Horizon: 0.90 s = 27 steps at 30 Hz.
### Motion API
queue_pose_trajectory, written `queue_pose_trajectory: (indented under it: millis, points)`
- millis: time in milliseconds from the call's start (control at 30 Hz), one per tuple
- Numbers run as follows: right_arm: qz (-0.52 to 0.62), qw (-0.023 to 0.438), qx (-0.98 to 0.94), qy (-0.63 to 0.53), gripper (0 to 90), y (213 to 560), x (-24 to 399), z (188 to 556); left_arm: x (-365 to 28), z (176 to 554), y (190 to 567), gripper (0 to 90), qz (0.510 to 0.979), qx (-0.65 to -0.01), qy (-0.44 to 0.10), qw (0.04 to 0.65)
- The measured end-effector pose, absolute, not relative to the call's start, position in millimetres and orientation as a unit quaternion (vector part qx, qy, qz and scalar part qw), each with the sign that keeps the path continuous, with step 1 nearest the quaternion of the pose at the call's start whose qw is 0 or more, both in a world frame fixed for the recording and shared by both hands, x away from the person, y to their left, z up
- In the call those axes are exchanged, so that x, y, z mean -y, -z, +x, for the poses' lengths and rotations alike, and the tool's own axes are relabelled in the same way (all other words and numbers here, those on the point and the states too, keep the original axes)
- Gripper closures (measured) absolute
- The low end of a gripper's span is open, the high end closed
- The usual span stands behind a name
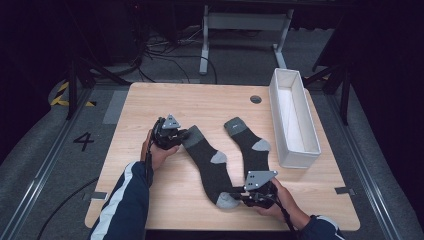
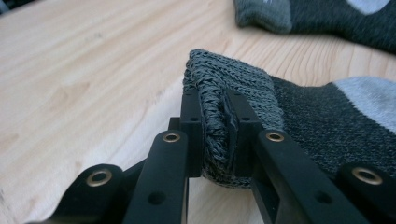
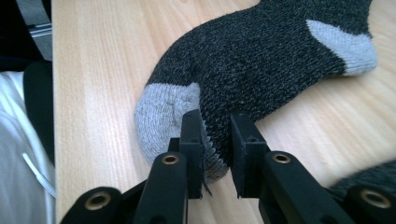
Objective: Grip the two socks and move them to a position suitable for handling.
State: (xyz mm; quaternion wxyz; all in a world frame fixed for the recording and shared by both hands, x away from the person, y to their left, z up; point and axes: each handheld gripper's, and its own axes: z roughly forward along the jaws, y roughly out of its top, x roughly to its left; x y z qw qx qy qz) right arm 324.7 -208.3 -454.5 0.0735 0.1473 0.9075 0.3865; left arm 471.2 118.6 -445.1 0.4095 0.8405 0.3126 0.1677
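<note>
right claw, nearest the high camera at the table's near edge: jaws closed on the toe end of the left sock, pinching a fold of knit where the light grey toe cap meets the dark foot. in the high view this claw sits at the sock's lower end, the hand behind it to the right.

from that grip the left sock runs away from the person and up to the left, foot first, then the grey heel patch, then the cuff. its long axis lies diagonally across the table, straight and flat between the two grips.

left claw: jaws closed on the ribbed cuff of the same sock, the knit squeezed into a narrow upright fold between the jaws. in the high view this claw meets the cuff from the left.

finding: each claw holds one end of the same sock, so the sock is spanned along its full length; neither hand is nearer, both are already on it.

second sock: lies just to the right, roughly parallel, cuff at the far end, its foot running down towards the right hand; untouched.

white box: stands along the right side of the table, open, beyond the second sock.

judgement: any lift or carry must keep both ends level, and a move rightward crosses the second sock.
</note>
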Motion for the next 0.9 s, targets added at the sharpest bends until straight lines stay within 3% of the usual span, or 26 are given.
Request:
queue_pose_trajectory:
  millis: [233,900]
  points:
    - [0.152,0.106,-0.907,-0.379,77.6,445,222,323,-98,482,428,79.8,0.825,-0.299,-0.166,0.449]
    - [0.202,0.19,-0.895,-0.348,77.7,430,282,320,-12,519,412,79.8,0.834,-0.25,-0.16,0.465]
